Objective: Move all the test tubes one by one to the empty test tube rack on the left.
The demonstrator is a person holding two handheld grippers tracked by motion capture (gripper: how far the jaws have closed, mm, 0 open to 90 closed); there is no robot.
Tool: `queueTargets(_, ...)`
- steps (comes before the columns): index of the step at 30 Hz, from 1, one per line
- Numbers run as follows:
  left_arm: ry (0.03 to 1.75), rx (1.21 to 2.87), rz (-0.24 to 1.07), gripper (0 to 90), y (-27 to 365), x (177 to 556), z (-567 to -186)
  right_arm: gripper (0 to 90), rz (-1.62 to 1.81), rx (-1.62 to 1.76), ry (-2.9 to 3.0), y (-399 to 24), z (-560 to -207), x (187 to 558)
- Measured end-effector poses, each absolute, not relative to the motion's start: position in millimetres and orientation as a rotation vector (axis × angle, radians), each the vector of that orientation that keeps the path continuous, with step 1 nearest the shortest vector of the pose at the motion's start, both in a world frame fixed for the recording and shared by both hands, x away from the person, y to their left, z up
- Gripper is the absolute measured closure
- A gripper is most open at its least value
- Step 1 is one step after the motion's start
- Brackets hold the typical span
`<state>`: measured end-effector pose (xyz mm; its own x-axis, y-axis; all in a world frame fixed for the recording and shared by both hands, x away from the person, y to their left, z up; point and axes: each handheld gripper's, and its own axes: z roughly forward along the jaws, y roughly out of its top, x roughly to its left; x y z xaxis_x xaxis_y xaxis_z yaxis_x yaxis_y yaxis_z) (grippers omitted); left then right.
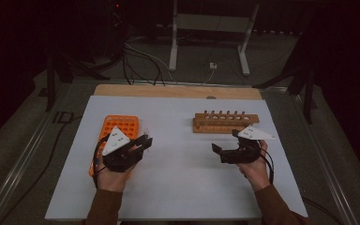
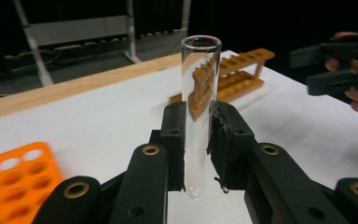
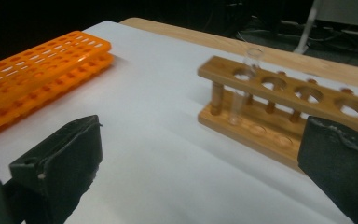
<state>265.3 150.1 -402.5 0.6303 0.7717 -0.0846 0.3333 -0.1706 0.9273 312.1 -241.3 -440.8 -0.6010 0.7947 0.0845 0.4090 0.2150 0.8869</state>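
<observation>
Near the table's [image 1: 178,187] left edge, the left gripper [image 2: 198,140] is pinching a glass tube [image 2: 199,107] low down, so it is risking slipping. The right gripper [image 3: 200,154] is gaping wide, holding nothing.

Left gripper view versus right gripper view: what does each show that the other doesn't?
Left gripper view: a glass tube clamped upright between the left gripper jaws, with the right gripper off to the side. Right gripper view: the right gripper's jaws wide apart, and another tube standing in the wooden rack's end hole. Both: wooden rack, orange rack, white tabletop.
</observation>
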Motion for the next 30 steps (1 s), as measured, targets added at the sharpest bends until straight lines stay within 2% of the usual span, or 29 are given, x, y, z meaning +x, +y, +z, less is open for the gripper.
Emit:
queueTargets(7, 0.948, 1.740, 0.577, 76.2, 186.7, 260.9, -397.0, 0.0, 1.357, 1.157, 2.078, -256.6, -445.5, 305.1)
queueTargets(17, 1.095, 1.705, 0.673, 76.2, 237.7, 257.4, -408.1, 0.0, 1.362, 1.203, 2.046, -272.4, -452.3, 298.6)
queueTargets(30, 1.231, 1.701, 0.683, 76.3, 276.0, 247.9, -436.0, 0.0, 1.372, 1.215, 2.037, -276.0, -454.2, 296.3)
